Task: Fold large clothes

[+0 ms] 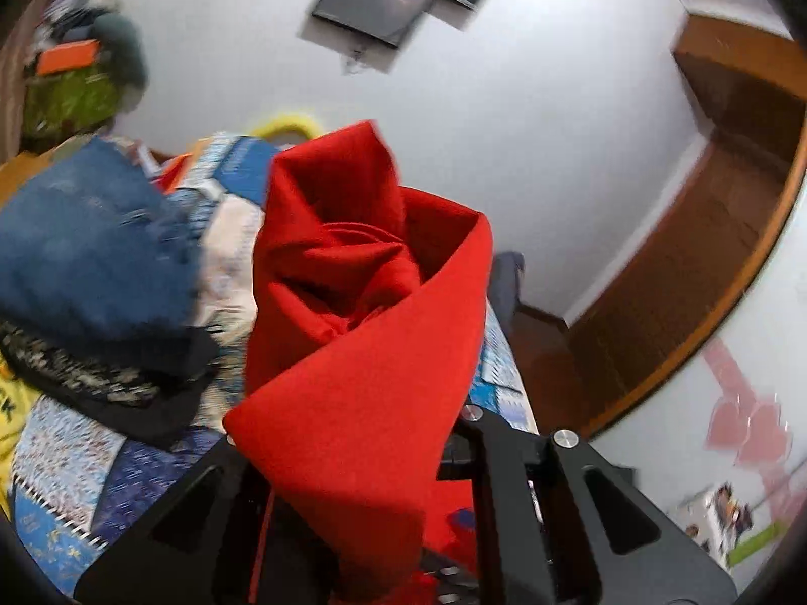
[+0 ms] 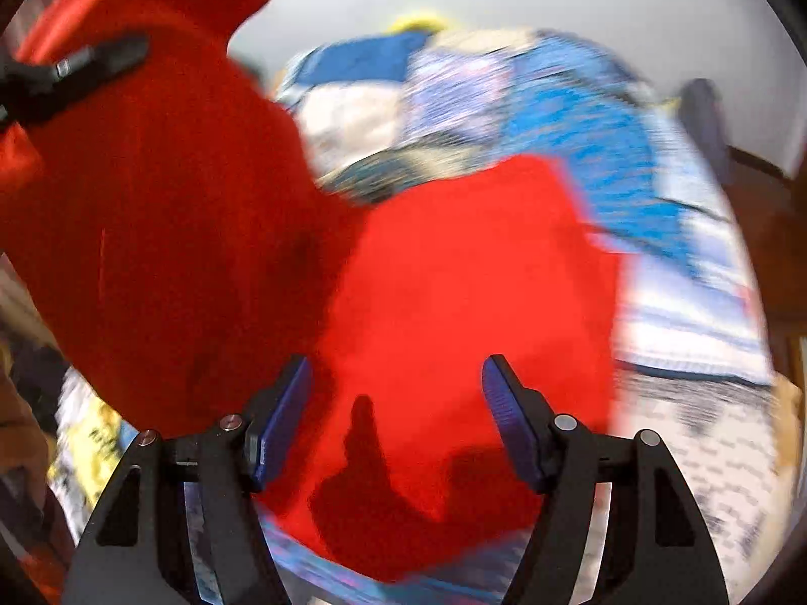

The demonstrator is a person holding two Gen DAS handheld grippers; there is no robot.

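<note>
While lifted, red garment (image 1: 363, 333) in left gripper (image 1: 353, 454).

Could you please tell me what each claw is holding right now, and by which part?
The left claw grips the red garment by a bunched fold, lifted off the bed. The right claw is open, holding nothing.
</note>
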